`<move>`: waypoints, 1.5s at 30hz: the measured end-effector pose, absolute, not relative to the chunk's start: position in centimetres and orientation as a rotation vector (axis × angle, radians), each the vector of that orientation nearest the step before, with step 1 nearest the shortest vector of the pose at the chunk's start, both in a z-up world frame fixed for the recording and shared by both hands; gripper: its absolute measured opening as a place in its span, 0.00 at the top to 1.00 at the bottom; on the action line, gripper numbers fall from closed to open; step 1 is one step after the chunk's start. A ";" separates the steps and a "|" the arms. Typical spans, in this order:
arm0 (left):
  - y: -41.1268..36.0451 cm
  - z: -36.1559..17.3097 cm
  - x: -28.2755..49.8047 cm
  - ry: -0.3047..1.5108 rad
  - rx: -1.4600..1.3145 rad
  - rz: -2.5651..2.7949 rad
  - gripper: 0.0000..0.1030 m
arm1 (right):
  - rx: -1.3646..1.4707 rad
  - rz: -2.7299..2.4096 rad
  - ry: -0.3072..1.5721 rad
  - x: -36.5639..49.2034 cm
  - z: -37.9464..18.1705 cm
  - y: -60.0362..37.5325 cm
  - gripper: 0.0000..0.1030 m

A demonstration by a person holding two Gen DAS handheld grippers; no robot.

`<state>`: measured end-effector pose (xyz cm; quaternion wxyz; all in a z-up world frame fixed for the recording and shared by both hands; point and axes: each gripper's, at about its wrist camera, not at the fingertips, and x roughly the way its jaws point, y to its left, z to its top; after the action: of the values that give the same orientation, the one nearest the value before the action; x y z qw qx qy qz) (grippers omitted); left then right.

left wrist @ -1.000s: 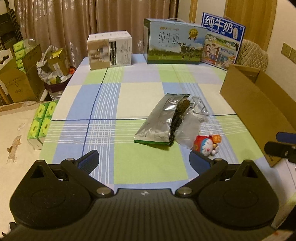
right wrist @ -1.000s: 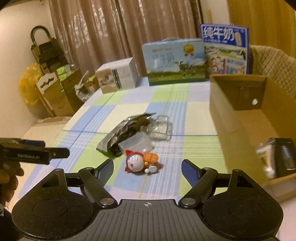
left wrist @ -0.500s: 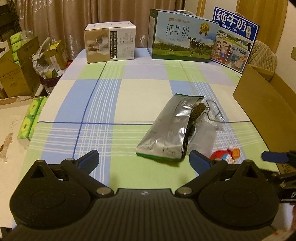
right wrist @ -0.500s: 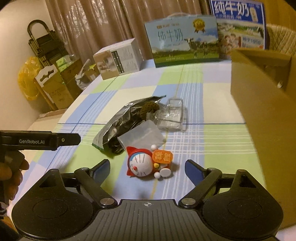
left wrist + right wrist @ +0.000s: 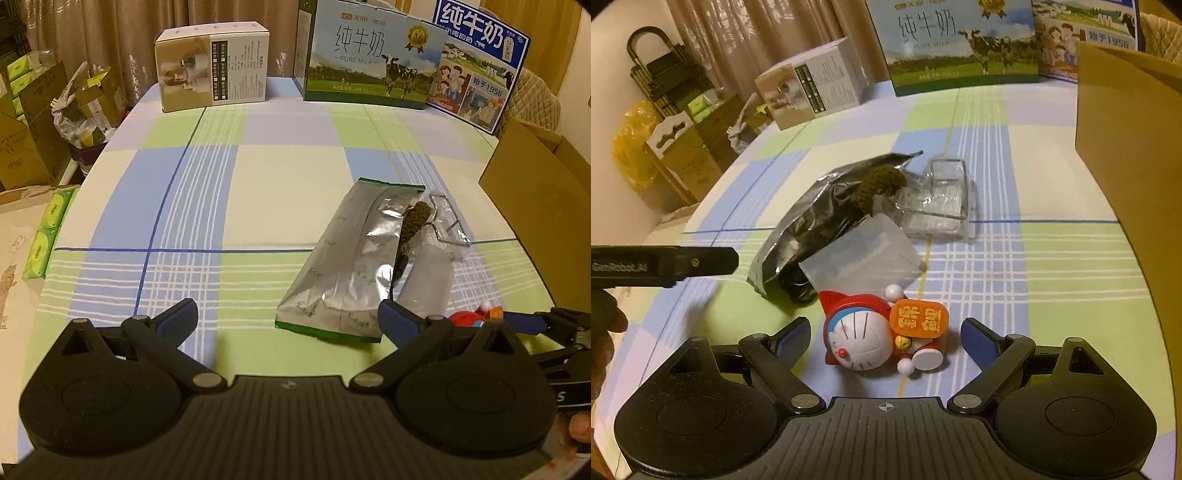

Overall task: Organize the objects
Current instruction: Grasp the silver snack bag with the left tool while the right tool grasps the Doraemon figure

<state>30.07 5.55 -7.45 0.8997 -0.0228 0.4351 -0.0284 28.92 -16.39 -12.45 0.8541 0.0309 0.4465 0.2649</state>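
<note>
Curtains: brown, drawn, behind bench
Bench: checked cloth, blue, green, cream
Wall: pale, left side
Floor: light, left of bench
Chair: quilted beige back, far right
Rack: dark metal, by wall
Light: warm, dim, indoor
</note>
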 end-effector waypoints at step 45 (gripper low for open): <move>4.8 -8.7 30.4 0.968 -0.033 -0.161 0.96 | 0.084 0.458 0.906 28.5 -9.5 -19.4 0.36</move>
<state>30.41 4.83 -8.65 0.8819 -0.0158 0.4648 -0.0772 28.49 -19.45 -9.54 0.8731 0.0401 0.4336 0.2193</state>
